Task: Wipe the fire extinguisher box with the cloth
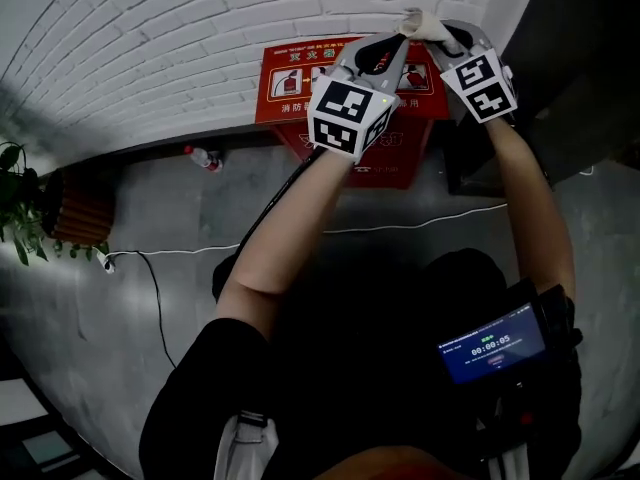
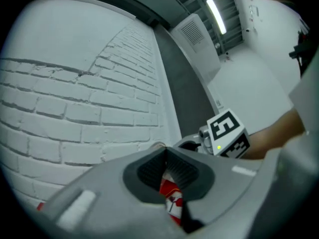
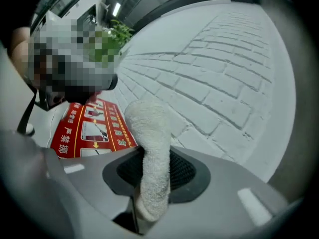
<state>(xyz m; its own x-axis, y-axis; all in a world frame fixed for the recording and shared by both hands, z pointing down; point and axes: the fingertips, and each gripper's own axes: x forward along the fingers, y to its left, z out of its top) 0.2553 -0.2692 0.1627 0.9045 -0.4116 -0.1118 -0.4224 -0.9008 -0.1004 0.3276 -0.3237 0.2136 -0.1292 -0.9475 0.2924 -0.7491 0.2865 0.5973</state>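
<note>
Cloth [image 3: 149, 128], one, white and fluffy, pinched between the jaws of the right gripper [image 3: 149, 156], near the top of one red fire extinguisher box [image 1: 290, 78] against a white brick wall [image 1: 150, 48]. Left gripper [image 2: 165, 151] just beside, jaws pressed together on nothing.

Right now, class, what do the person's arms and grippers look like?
Both the left gripper and right gripper are grey, with dark ribbed fingers and a white cube of black square markers. Short black sleeves; forearms bare.
</note>
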